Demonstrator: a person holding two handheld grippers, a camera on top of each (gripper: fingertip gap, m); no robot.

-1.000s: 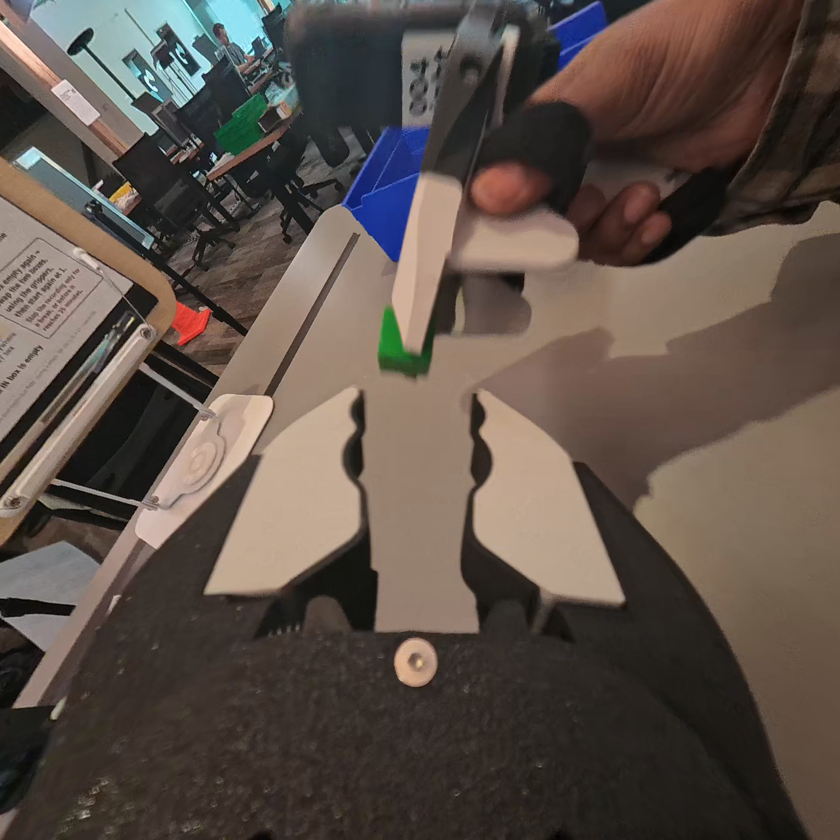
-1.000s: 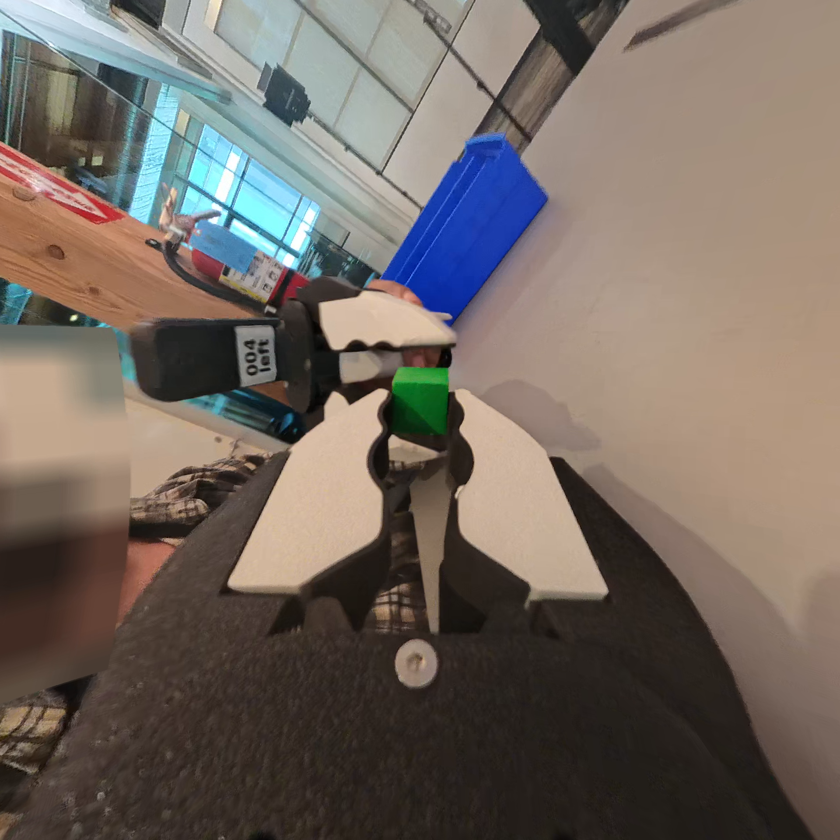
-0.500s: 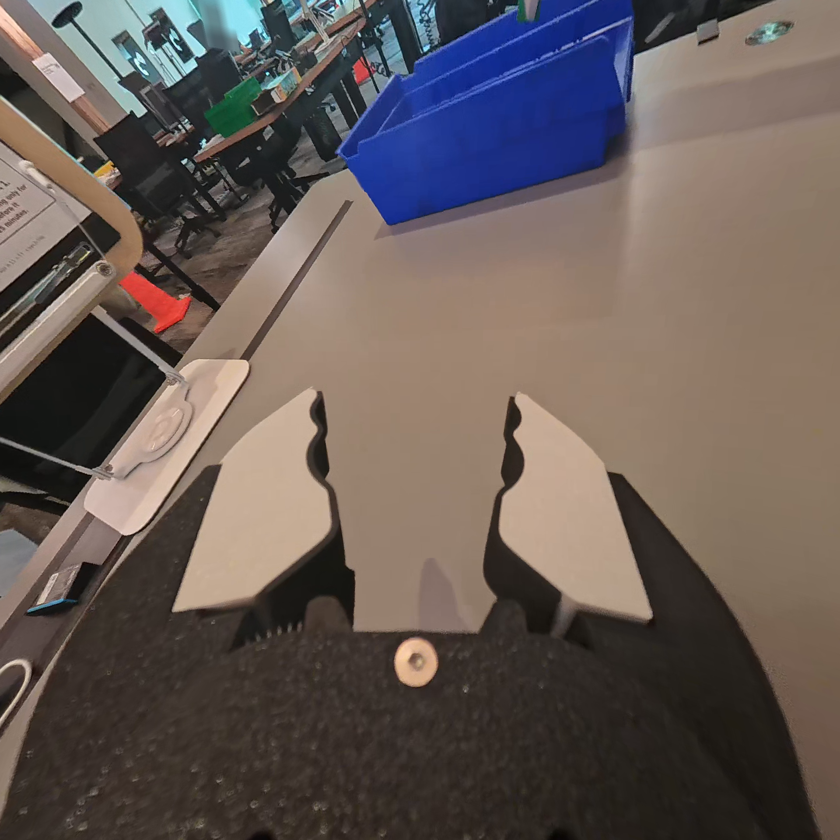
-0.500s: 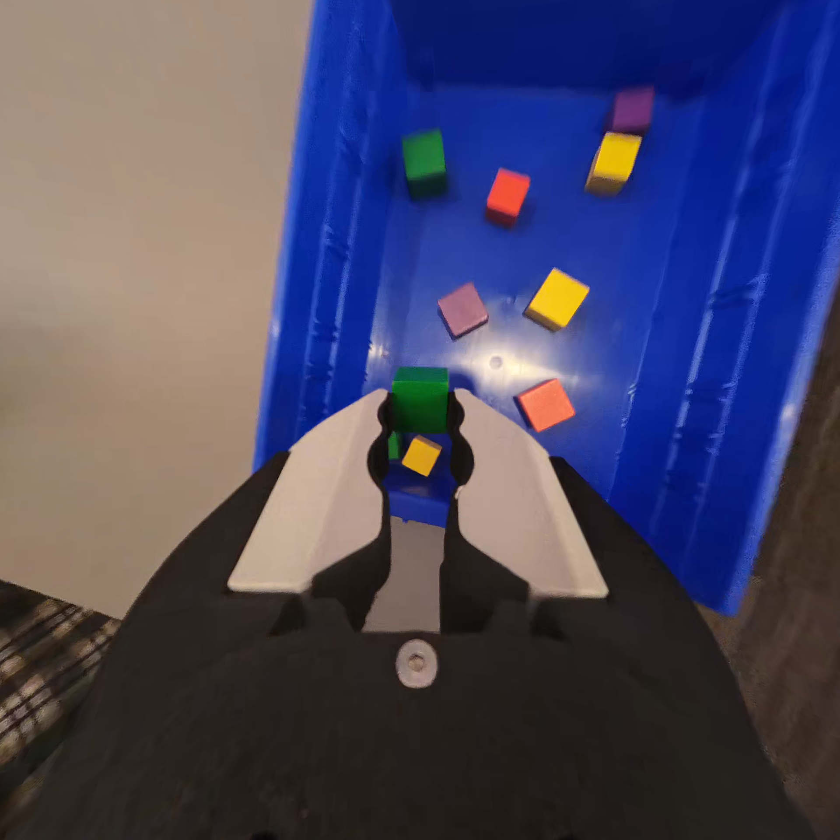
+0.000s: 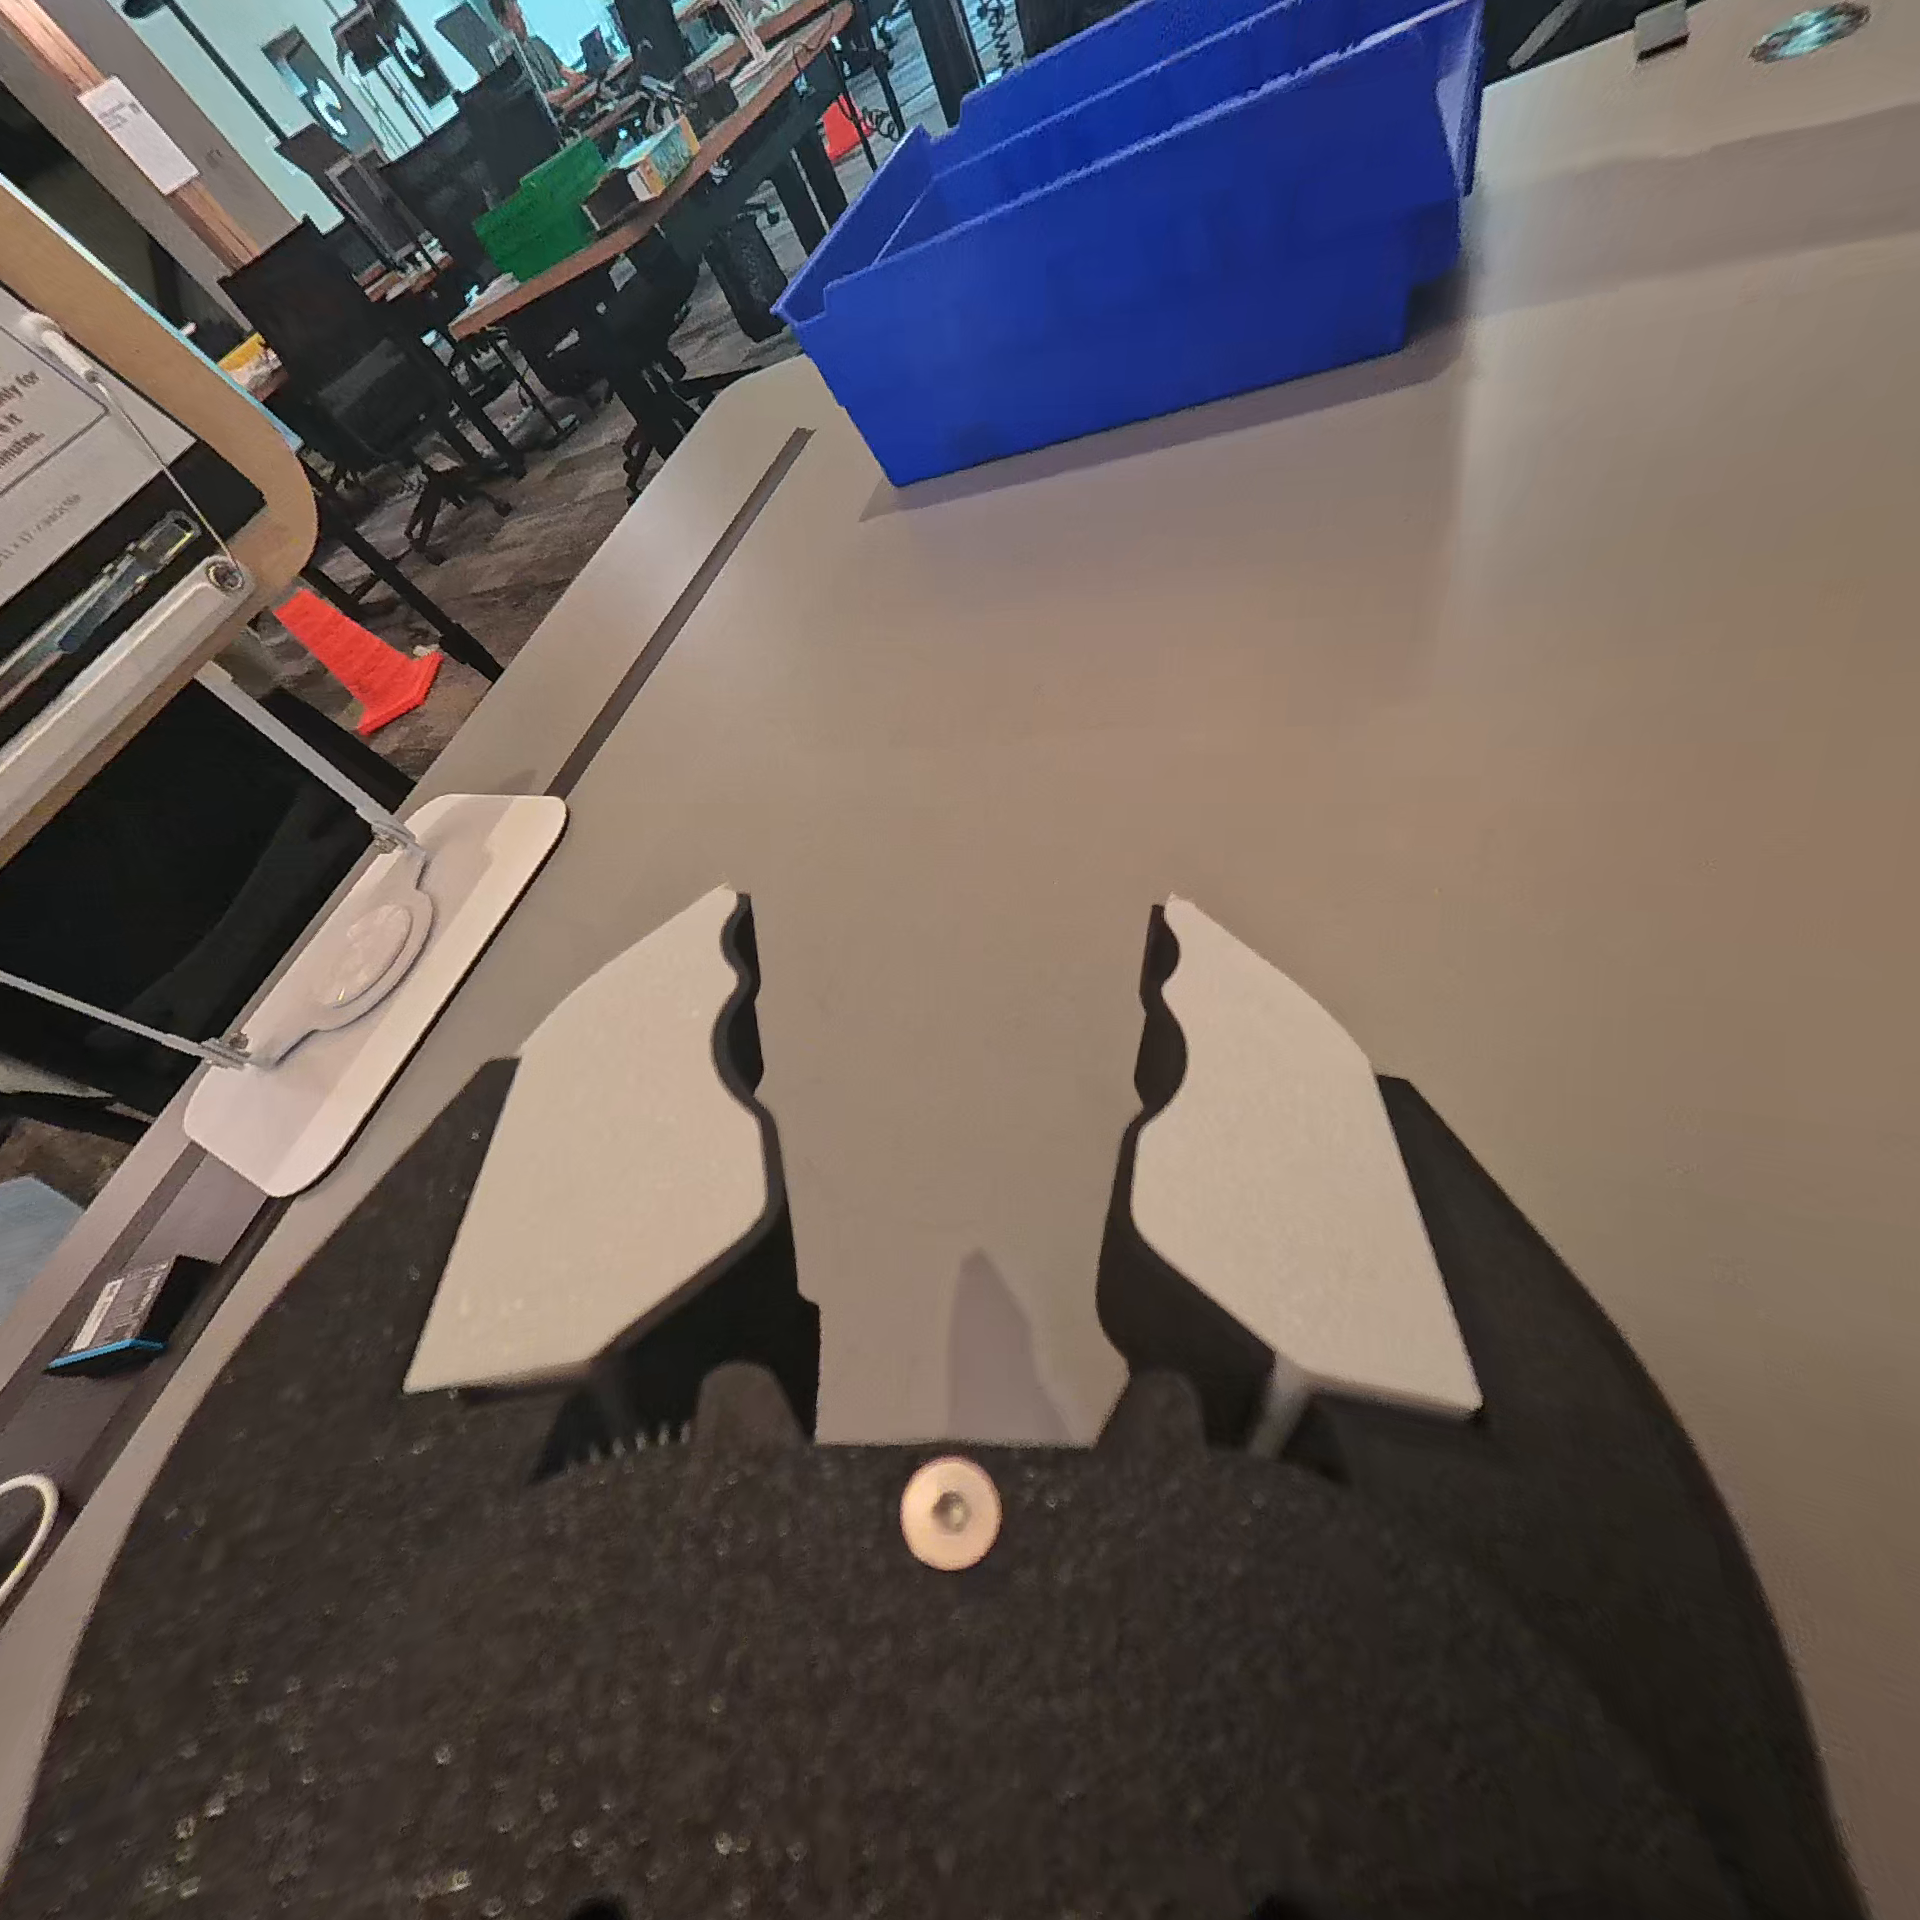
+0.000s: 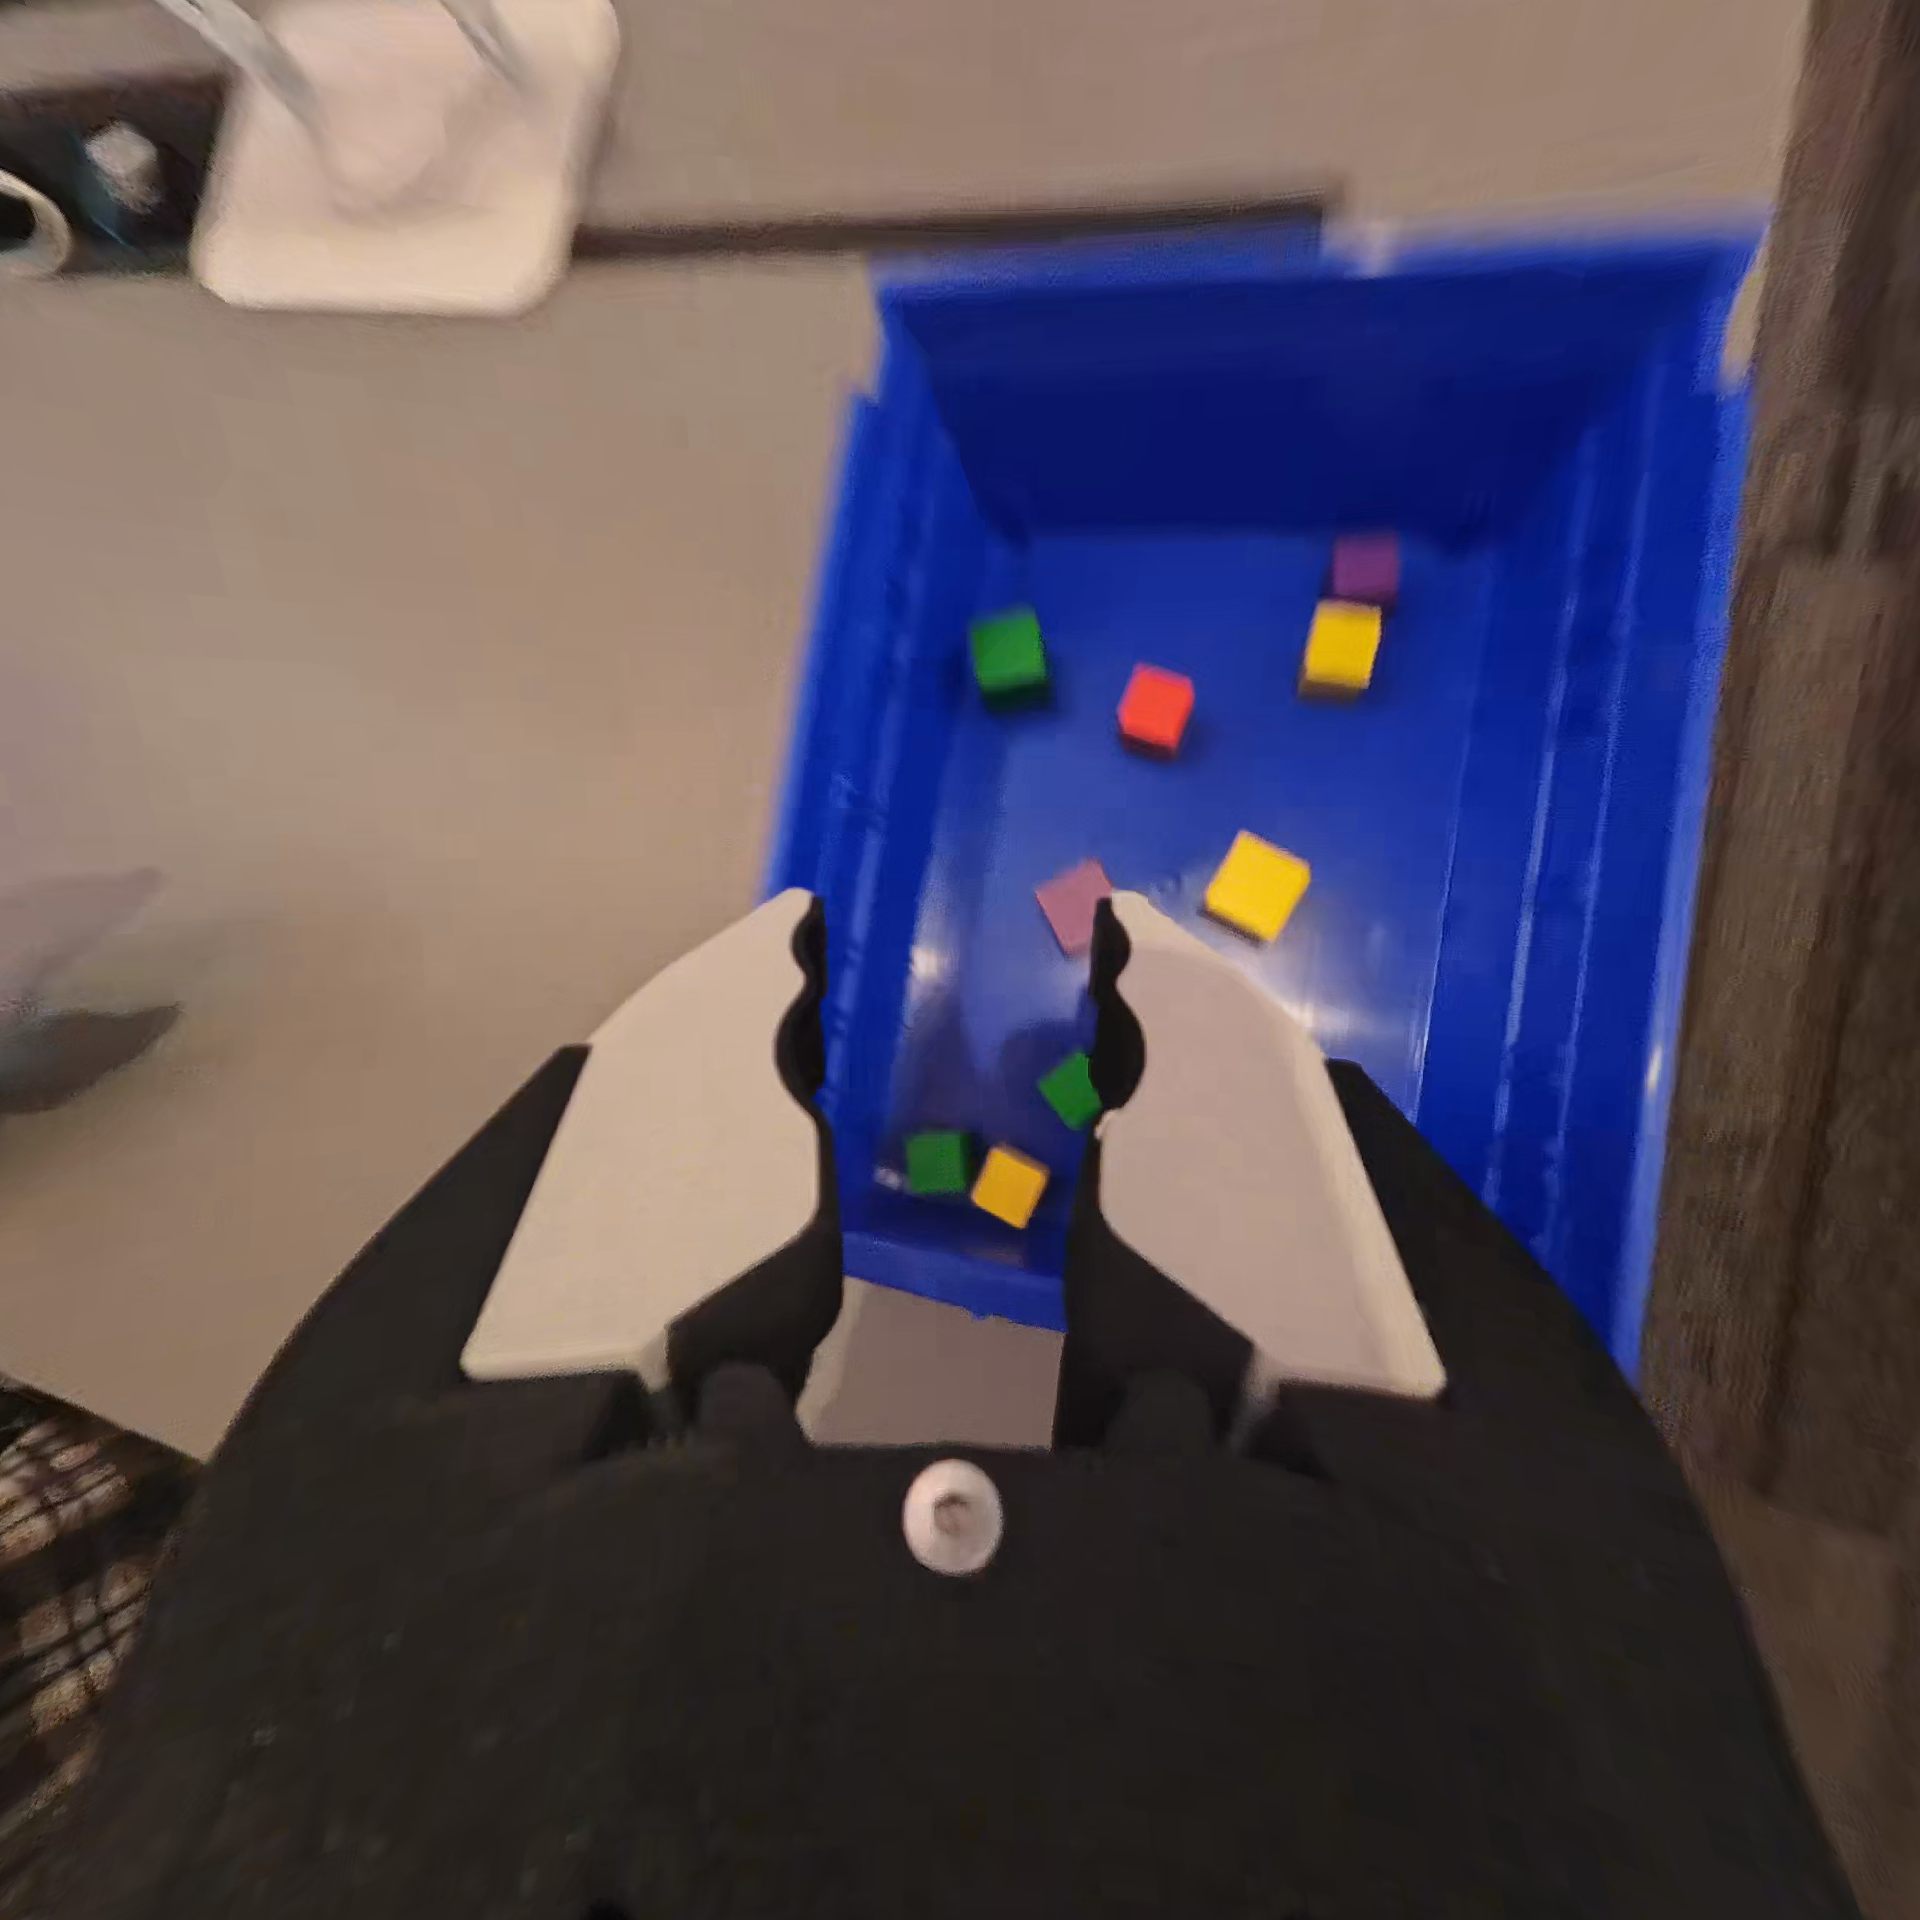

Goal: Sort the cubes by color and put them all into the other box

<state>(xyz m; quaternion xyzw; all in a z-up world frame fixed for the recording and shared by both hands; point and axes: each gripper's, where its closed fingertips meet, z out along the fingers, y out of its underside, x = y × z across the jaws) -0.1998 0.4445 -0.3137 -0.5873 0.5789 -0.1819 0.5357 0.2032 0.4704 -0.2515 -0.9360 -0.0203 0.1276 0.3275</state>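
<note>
In the right wrist view my right gripper [image 6: 951,914] is open above the near end of a blue box [image 6: 1558,831]. A green cube [image 6: 1068,1088] is below the fingers inside the box, tilted, free of the pads. The box also holds two more green cubes [image 6: 1006,652] [image 6: 935,1162], yellow cubes [image 6: 1255,885], a red cube [image 6: 1155,709] and purple cubes [image 6: 1072,900]. In the left wrist view my left gripper [image 5: 948,914] is open and empty over the grey table [image 5: 1351,727], well short of two blue boxes [image 5: 1122,291].
A white stand base [image 5: 374,987] with a clipboard holder sits at the table's left edge; it shows blurred in the right wrist view [image 6: 395,156]. Beyond the table's left edge are desks, chairs and an orange cone [image 5: 364,665]. A dark floor strip [image 6: 1808,727] runs right of the box.
My right gripper carried the green cube over the box, then opened; the cube left the grasp and dropped into the box. My left gripper opened wide and the right gripper left its view.
</note>
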